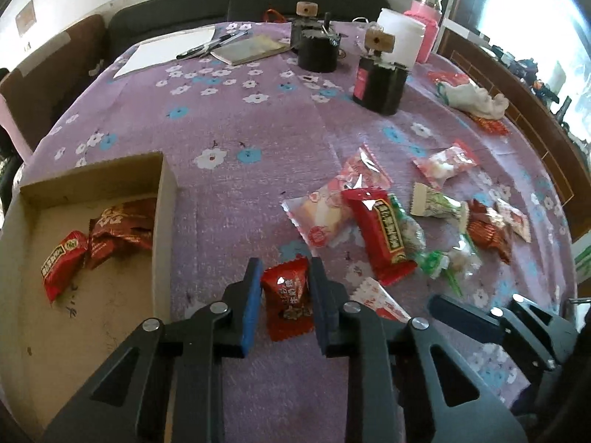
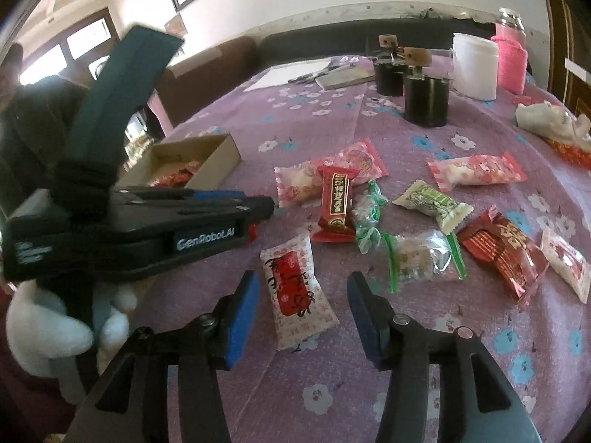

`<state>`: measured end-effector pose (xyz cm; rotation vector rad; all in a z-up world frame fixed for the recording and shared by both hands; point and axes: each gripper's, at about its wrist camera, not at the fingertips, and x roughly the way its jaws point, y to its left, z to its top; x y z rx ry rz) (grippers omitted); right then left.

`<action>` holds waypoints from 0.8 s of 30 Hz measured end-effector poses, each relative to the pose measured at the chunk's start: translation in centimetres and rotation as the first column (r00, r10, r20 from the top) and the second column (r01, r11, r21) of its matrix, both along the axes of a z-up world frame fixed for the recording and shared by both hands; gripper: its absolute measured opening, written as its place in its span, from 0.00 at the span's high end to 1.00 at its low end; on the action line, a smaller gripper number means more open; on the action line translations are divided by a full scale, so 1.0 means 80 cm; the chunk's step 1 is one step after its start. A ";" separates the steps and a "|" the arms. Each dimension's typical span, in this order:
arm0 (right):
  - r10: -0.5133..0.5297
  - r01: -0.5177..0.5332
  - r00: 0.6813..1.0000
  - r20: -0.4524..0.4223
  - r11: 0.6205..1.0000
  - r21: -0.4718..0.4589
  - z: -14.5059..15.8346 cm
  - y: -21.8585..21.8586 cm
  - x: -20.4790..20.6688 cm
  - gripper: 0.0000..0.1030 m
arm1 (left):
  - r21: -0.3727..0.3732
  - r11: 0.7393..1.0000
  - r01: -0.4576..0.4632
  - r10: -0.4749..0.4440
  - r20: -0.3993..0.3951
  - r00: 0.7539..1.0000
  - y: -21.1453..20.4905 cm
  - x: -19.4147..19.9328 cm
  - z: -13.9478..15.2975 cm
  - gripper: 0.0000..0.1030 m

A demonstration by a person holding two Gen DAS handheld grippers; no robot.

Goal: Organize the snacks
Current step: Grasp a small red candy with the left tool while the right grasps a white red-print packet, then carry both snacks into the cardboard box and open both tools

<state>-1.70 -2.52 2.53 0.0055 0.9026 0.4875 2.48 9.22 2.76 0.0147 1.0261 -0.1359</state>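
Two sets of jaws are at work: my left gripper pinches a crinkly red candy packet on the purple floral surface, next to lift it into the cardboard box just beside; my right gripper stands parted around a glossy white-and-red sachet, untouched; beyond, loose foil and plastic snacks.

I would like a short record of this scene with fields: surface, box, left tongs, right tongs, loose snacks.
surface: purple floral cloth
box: cardboard box, open, two red packets inside
left tongs: shut on a red candy, beside the box
right tongs: open, white-red packet lying between the pads, not pressed
loose snacks: mixed red, pink, green and white packets on the cloth
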 end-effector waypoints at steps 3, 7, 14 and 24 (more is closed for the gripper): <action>0.010 -0.010 1.000 0.004 0.998 -0.065 -0.003 0.015 0.004 0.50 | -0.027 1.000 0.002 -0.002 0.011 1.000 0.004 -0.007 0.007 0.79; 0.042 -0.040 0.999 0.009 0.991 -0.129 -0.007 0.035 0.002 0.50 | -0.081 0.997 -0.007 0.009 0.021 1.000 0.016 -0.017 0.019 0.79; 0.033 -0.030 0.999 0.018 0.988 -0.150 -0.004 0.039 -0.008 0.72 | -0.158 0.987 -0.031 0.037 0.035 0.999 0.050 -0.046 0.039 0.79; 0.087 -0.097 0.987 0.136 0.993 0.068 0.112 0.069 -0.017 0.73 | -0.157 0.971 -0.180 0.205 0.161 0.965 0.162 -0.086 0.129 0.78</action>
